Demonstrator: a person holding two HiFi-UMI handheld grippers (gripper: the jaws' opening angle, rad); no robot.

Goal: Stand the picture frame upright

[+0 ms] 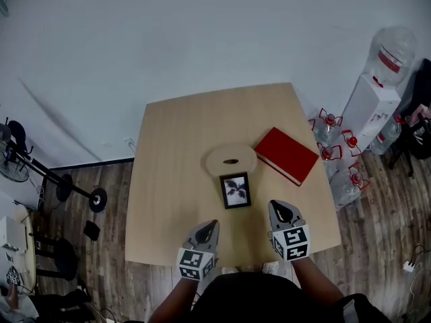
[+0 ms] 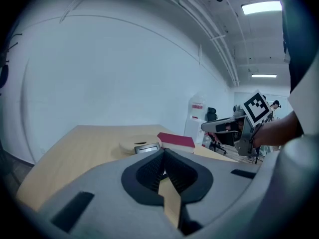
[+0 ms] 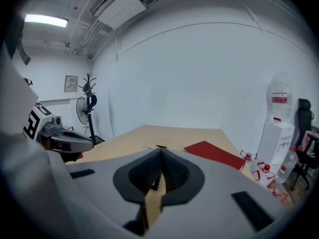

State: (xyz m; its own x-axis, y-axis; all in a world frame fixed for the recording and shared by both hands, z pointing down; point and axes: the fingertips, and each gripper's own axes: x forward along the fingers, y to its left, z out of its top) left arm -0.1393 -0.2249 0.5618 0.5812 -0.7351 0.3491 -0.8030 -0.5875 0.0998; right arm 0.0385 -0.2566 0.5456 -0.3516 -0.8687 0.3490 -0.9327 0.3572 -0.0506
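Observation:
A small black picture frame (image 1: 236, 190) with a dark flower print lies flat on the wooden table (image 1: 175, 153), just in front of a round wooden disc (image 1: 231, 160). In the left gripper view the frame (image 2: 147, 147) shows low beyond the jaw tips. My left gripper (image 1: 214, 223) hovers near the table's front edge, left of and nearer than the frame, jaws together with nothing in them. My right gripper (image 1: 277, 206) sits to the frame's right, a short gap away, shut and empty. Both gripper views show the pads meeting at the tips (image 2: 163, 151) (image 3: 160, 151).
A red book (image 1: 286, 155) lies on the table to the right of the disc. Off the table's right side stand a water dispenser (image 1: 374, 99) and several water bottles (image 1: 337, 147) on the floor. A standing fan (image 1: 17, 153) is at the left.

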